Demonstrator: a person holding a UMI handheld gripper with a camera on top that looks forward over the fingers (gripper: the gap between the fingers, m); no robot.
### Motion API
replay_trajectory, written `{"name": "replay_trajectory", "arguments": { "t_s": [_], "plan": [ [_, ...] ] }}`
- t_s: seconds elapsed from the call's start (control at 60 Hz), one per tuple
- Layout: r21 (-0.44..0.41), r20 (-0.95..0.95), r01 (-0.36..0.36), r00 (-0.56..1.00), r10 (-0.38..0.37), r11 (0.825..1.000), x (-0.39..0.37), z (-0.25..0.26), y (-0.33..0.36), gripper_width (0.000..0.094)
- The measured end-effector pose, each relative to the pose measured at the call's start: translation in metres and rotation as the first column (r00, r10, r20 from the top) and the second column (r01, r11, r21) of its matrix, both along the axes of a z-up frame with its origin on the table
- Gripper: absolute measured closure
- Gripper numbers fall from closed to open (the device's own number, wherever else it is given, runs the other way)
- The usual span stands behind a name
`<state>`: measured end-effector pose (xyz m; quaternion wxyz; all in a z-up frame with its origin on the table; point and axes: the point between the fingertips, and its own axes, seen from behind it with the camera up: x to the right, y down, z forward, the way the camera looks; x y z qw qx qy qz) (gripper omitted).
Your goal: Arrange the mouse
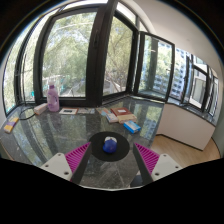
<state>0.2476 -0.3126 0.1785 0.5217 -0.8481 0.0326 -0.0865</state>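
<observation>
A small blue mouse [109,146] sits on a round black mouse pad [109,157] on a glass table [60,135]. My gripper [112,160] is open, its magenta pads [78,156] spread wide to either side of the black pad. The mouse lies just ahead of and between the fingertips, with clear gaps at both sides. Nothing is held.
A pink bottle [52,97] stands at the table's far left. Small boxes and books [122,114] and an orange item [132,127] lie beyond the mouse to the right. More small items [10,126] are at the left edge. A white cabinet [185,125] stands right, with large windows behind.
</observation>
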Motion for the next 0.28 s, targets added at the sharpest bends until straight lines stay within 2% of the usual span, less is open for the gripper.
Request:
{"name": "replay_trajectory", "arguments": {
  "t_s": [0.283],
  "plan": [
    [0.008, -0.012, 0.001, 1.0, 0.0, 1.0, -0.009, 0.008, -0.028, 0.0084]
  ]
}}
